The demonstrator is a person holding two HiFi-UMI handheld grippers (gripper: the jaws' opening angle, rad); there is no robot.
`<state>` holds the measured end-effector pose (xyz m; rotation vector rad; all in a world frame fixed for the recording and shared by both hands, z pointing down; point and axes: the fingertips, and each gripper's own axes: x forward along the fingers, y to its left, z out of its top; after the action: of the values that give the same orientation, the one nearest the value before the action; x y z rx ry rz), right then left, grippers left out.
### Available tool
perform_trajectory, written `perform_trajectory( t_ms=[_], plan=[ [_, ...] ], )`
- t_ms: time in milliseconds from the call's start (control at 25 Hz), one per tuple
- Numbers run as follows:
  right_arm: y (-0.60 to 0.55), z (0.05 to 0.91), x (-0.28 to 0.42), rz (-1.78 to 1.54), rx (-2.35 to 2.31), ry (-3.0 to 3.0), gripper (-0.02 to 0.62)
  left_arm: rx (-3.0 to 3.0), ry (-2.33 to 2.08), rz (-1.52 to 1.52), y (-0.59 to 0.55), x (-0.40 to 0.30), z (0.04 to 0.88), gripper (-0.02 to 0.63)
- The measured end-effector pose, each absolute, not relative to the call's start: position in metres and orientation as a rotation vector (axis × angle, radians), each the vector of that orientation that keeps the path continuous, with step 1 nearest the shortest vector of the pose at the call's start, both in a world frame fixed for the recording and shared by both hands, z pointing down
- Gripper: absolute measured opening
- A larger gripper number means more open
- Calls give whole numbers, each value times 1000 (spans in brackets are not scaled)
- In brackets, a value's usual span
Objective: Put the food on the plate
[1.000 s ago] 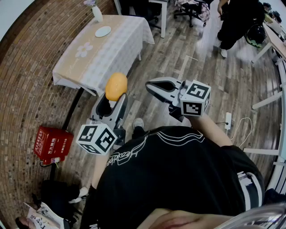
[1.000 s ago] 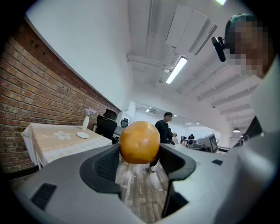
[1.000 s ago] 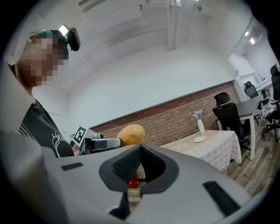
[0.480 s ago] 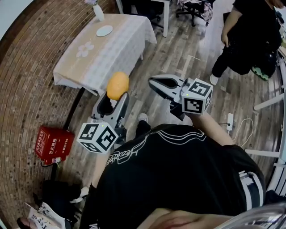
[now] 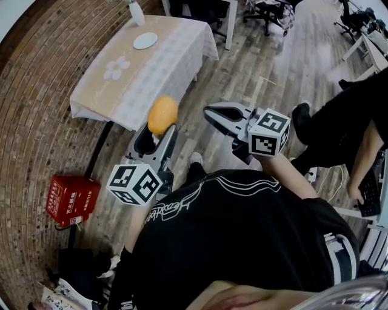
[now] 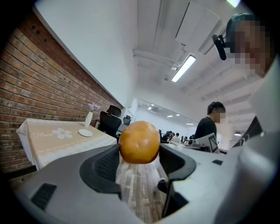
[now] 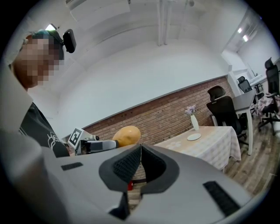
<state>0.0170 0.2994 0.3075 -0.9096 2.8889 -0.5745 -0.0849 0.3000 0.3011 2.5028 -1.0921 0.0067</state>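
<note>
One orange food piece (image 5: 162,114) is clamped in the left gripper (image 5: 156,134) (plate (image 5: 145,40) well apart); right gripper (image 5: 209,112) closed, empty.

- Table (image 5: 130,72): upper left of the head view, against the wall (image 5: 36,121).
- Plate (image 5: 145,40): on the table, toward its far end.
- Vase (image 5: 137,12): on the table, just behind the plate, at the top edge.
- Food (image 5: 162,114): centre left, between the jaws of the left gripper (image 5: 159,129), below the table's near edge.
- Right gripper (image 5: 223,112): right of the food and apart from it, jaws together.
- Box (image 5: 71,200): on the floor (image 5: 242,72), lower left, below the table.
- Second person (image 5: 357,115): right edge.
- Chair (image 5: 267,9): top edge, right of the table.
</note>
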Motion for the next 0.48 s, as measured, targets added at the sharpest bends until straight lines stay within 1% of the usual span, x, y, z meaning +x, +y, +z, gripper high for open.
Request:
perform_trajectory(
  t_ms=[480],
  plan=[
    [144, 304, -9, -617, -1005, 2891, -3, 2479, -1060, 24, 136, -120, 302, 279]
  ],
)
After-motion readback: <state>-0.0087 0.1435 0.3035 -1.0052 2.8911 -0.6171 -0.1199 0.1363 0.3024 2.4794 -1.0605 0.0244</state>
